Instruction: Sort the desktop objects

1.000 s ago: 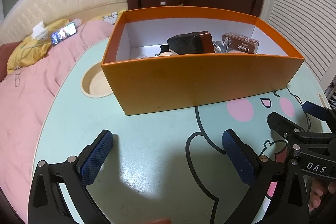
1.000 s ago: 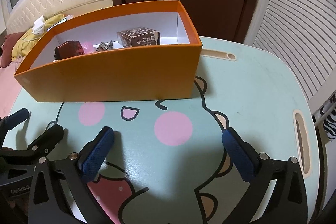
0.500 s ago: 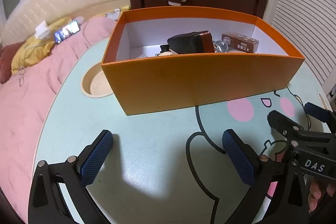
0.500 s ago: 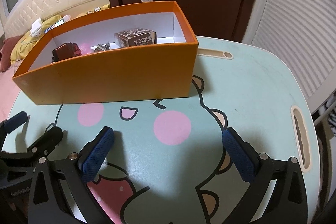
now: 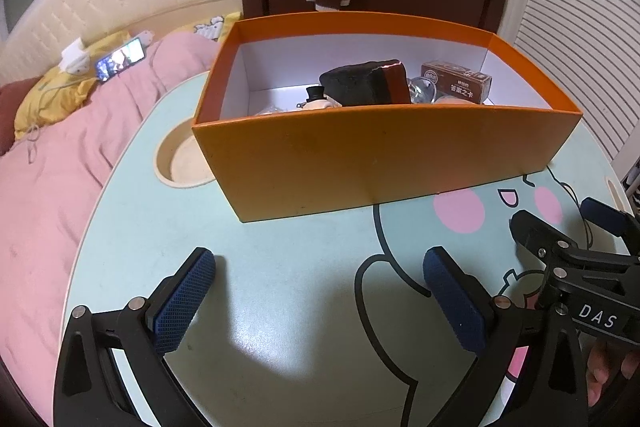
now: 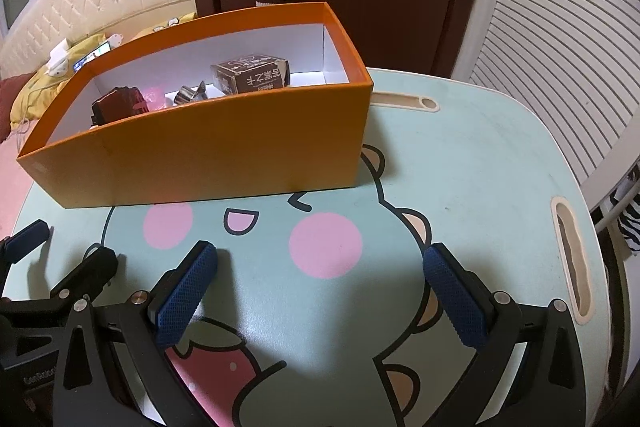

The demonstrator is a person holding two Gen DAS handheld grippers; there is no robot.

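Both grippers hang over the mint table (image 6: 480,155) with nothing between their pads: the left gripper (image 5: 320,291) fills the bottom of its own view, jaws spread wide, and the right gripper (image 6: 320,287) sits the same way at the bottom of its view, jaws equally wide apart and empty. Each shows in the other's frame, the right one at lower right of the left view, the left one at lower left of the right view. The orange box (image 5: 380,163) stands in the middle of the left view and upper left of the right. Inside it lie a dark block (image 5: 366,87), a brown carton (image 6: 250,75), a small figure with a black hat (image 5: 318,98) and something shiny (image 6: 190,95) that I cannot make out. No loose object shows on the table in either view, so the sorting looks finished or nearly so; this reads as the pause after a drop. Any next move calls for finding an item outside these frames, or else simply drawing both tools back.
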